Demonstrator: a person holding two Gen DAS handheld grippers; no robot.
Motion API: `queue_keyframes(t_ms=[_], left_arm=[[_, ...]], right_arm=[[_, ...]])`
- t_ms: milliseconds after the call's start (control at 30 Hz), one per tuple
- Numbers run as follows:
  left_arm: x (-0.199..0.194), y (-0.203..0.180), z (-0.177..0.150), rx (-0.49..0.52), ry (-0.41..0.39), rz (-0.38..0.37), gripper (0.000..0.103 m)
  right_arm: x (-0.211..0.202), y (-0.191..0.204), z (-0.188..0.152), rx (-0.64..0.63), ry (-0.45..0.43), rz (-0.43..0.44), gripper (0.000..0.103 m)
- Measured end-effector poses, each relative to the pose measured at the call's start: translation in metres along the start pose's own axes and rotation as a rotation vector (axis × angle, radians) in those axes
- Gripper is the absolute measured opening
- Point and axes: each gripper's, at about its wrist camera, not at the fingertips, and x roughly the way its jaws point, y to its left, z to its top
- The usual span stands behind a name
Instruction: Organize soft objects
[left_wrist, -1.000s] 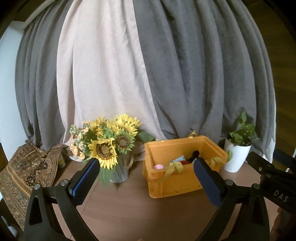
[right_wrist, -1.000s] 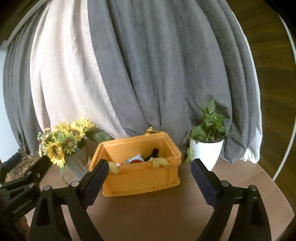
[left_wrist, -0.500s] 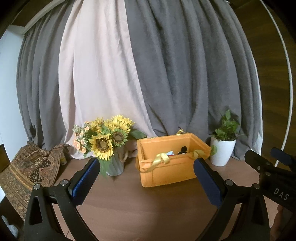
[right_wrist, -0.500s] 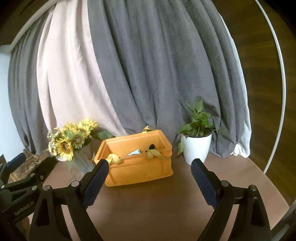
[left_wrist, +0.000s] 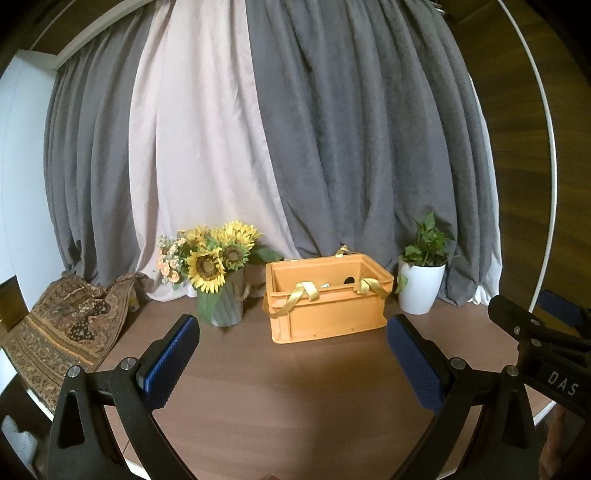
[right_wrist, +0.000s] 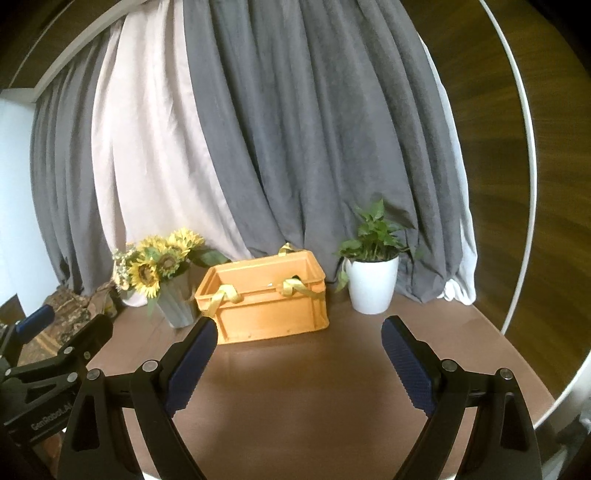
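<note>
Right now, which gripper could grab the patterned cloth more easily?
Probably the left gripper: the patterned cloth lies at its side of the table. The right gripper, also open, sits farther off and would have to cross the left one.

Ahead of both grippers, the orange crate (left_wrist: 325, 314)'s near wall hides nearly all its contents; only a dark shape (left_wrist: 348, 280) and a pale scrap, too small to identify, show.

Grey curtains (left_wrist: 369, 147) w/ a pale panel (left_wrist: 199, 155) are hanging behind the brown tabletop (left_wrist: 295, 387). Wood wall (right_wrist: 554, 184) is showing at 3 o'clock, white wall (left_wrist: 22, 166) at 9. Soft daylight is coming thru the fabric.
</note>
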Motion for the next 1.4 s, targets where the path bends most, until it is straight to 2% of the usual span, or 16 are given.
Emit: queue_keyframes(t_ms=[567,1400], left_arm=[[-0.061,-0.003,-0.010,-0.023,-0.036,-0.006,0.103],[-0.090,-0.005,-0.012,-0.038,-0.050,-0.010,0.103]], right_arm=[[-0.061,-0.008,-0.014,-0.004,-0.044,0.016,0.092],[-0.084,-0.007,-0.017,-0.008,-0.072,0.030,0.092]])
